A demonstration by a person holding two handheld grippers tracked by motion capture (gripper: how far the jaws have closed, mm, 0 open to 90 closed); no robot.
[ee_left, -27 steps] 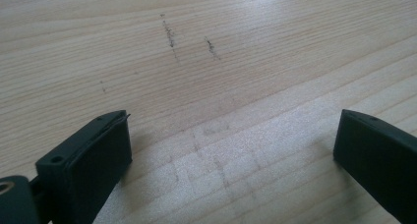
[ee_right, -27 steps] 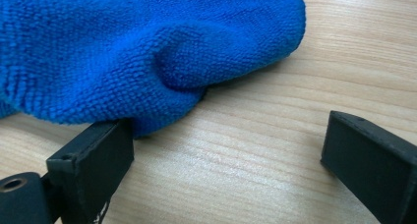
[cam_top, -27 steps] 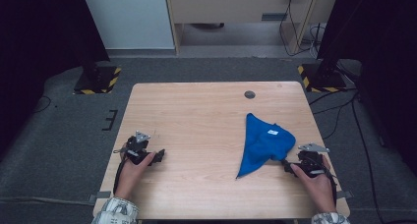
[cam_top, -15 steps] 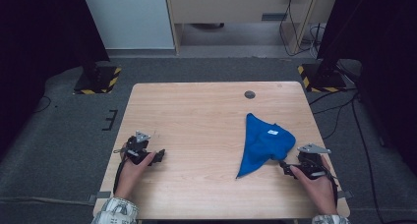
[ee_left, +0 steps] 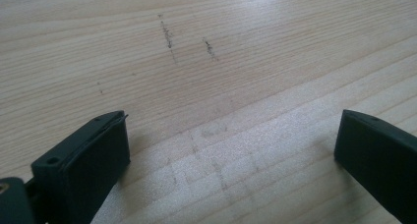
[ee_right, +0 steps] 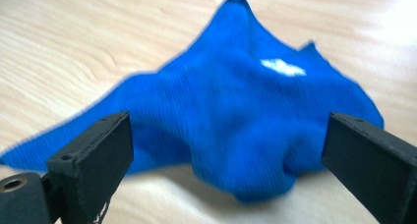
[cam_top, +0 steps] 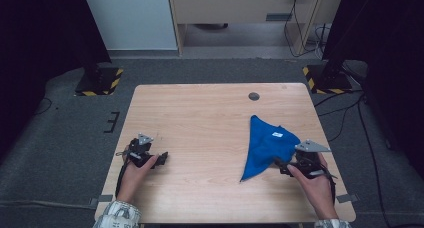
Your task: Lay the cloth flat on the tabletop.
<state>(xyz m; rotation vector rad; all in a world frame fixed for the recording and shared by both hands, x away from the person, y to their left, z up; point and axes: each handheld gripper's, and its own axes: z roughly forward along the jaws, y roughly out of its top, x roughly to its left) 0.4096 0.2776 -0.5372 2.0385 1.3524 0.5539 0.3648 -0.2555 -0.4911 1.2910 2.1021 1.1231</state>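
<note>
A crumpled blue cloth [cam_top: 265, 145] with a small white label lies on the right half of the wooden table [cam_top: 200, 118]. My right gripper [cam_top: 281, 166] rests at the cloth's near right edge, open, with the cloth [ee_right: 236, 121] bunched just ahead of its spread jaws and nothing between them. On the table's near left my left gripper [cam_top: 161, 159] stands open over bare wood [ee_left: 216, 86], which carries a few dark scuff marks.
A round dark grommet [cam_top: 254, 96] sits in the table near its far edge. Beyond the table are a white cabinet [cam_top: 130, 18], cables on the grey floor and two stand bases with yellow-black stripes [cam_top: 100, 80].
My right gripper has shifted slightly toward the near edge of the cloth. The left gripper and the cloth have stayed where they were.
</note>
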